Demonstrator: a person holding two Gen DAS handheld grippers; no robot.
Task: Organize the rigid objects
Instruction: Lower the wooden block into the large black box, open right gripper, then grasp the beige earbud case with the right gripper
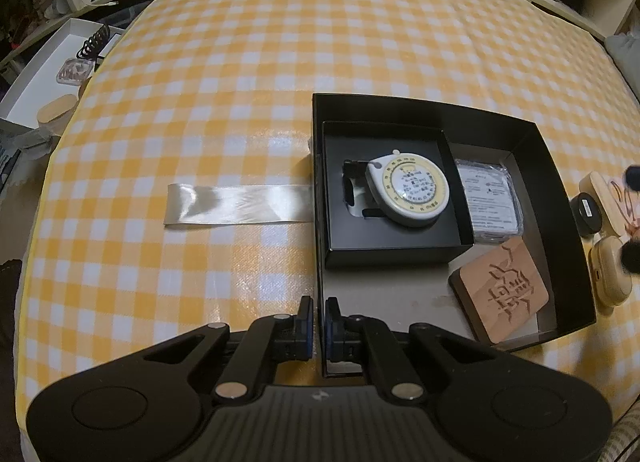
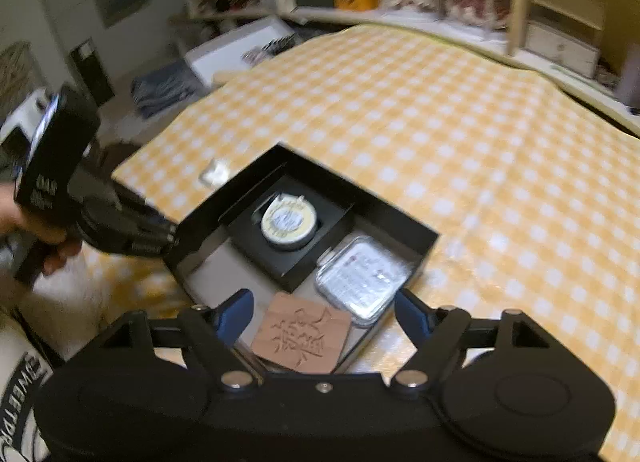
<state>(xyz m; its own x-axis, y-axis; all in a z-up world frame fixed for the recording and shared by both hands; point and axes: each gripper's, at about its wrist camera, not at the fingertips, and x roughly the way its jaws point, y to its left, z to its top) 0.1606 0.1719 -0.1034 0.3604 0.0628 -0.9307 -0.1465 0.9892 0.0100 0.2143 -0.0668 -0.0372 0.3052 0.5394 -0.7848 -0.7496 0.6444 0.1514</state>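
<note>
The left gripper (image 1: 319, 314) pinches the black box's (image 1: 568, 222) near wall, seemingly to steady it, with tape measure (image 1: 408, 190), plastic case (image 1: 490, 198) and wooden coaster (image 1: 500, 294) inside, while the right gripper (image 2: 324, 312) hovers wide open, empty.

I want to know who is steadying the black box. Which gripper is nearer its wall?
Left. The left gripper has its jaws closed on the black box wall at a corner. The right gripper hovers open above the wooden coaster, apart from the walls.
</note>
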